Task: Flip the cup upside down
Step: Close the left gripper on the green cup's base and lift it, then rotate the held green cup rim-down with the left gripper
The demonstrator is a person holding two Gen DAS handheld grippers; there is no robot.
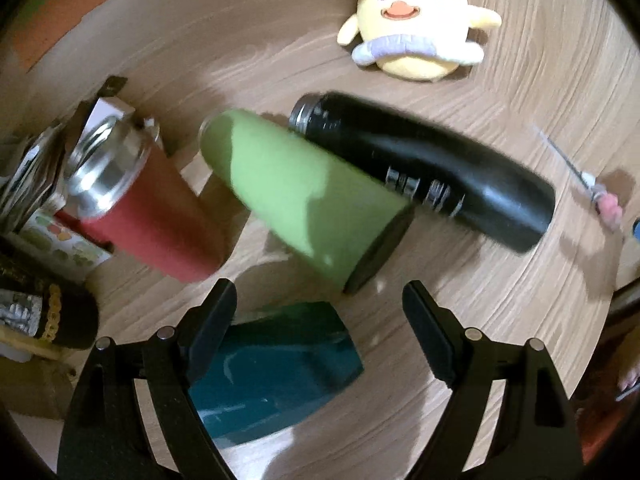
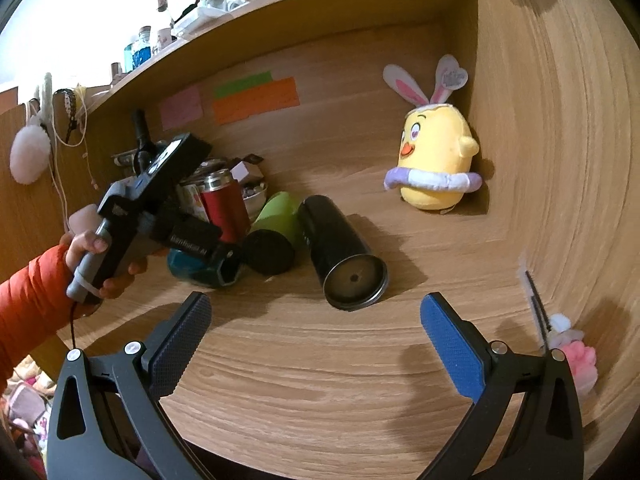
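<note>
Several cups are on the wooden desk. A teal cup (image 1: 276, 368) stands right below my open left gripper (image 1: 320, 312), between and under its fingers, not gripped; it also shows in the right wrist view (image 2: 188, 268), partly hidden by the left gripper's body. A green cup (image 1: 296, 192) lies on its side, black base toward me (image 2: 276, 216). A black cup (image 1: 432, 168) lies beside it, base toward the right gripper (image 2: 340, 244). A red cup (image 1: 148, 208) with a steel rim stands upright (image 2: 224, 208). My right gripper (image 2: 316, 320) is open and empty above the desk.
A yellow plush chick (image 1: 412, 24) sits at the back right corner (image 2: 436, 168). Boxes and cluttered items (image 1: 36, 184) stand at the left. A pen with a pink pom (image 2: 560, 336) lies at the right. The desk's back wall (image 2: 360, 64) carries sticky notes.
</note>
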